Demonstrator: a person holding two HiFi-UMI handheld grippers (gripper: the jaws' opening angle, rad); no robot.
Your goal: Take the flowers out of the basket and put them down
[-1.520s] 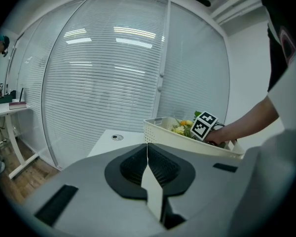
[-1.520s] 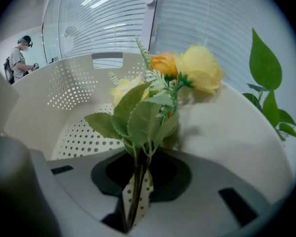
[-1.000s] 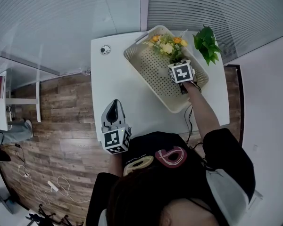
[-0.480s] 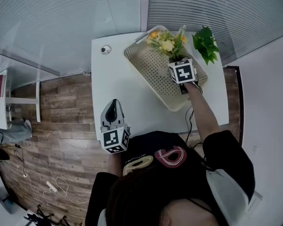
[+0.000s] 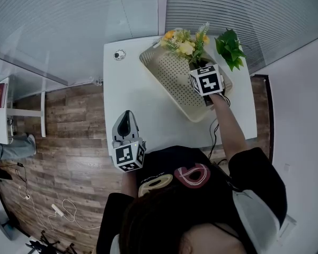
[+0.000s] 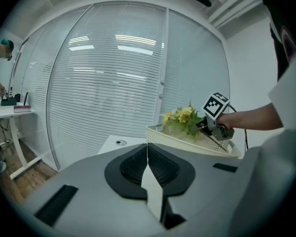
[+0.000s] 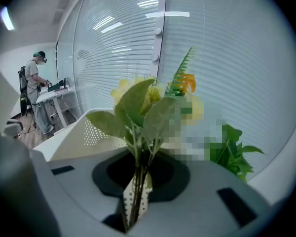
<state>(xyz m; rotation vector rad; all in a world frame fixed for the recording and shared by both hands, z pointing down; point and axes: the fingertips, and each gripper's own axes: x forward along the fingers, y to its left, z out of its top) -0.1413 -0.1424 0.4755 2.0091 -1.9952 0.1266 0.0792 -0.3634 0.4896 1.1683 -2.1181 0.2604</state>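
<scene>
A bunch of yellow and orange flowers (image 5: 184, 43) with green leaves is lifted over the far corner of the cream perforated basket (image 5: 172, 78). My right gripper (image 5: 202, 67) is shut on the flower stems (image 7: 136, 184), which run up between its jaws; the blooms (image 7: 153, 95) fill the right gripper view. The left gripper (image 5: 126, 127) hangs off the table's near left edge, jaws shut with nothing between them (image 6: 149, 181). From the left gripper view the flowers (image 6: 183, 118) and basket (image 6: 187, 141) are ahead to the right.
The basket lies tilted on a white table (image 5: 132, 94). A green leafy sprig (image 5: 231, 49) lies on the table right of the basket. A small round fitting (image 5: 118, 55) sits at the table's far left. Glass walls with blinds stand behind; wood floor lies left.
The right gripper has raised the flowers from lying in the basket toward its far corner; they now stand more upright. The left gripper has barely shifted.
</scene>
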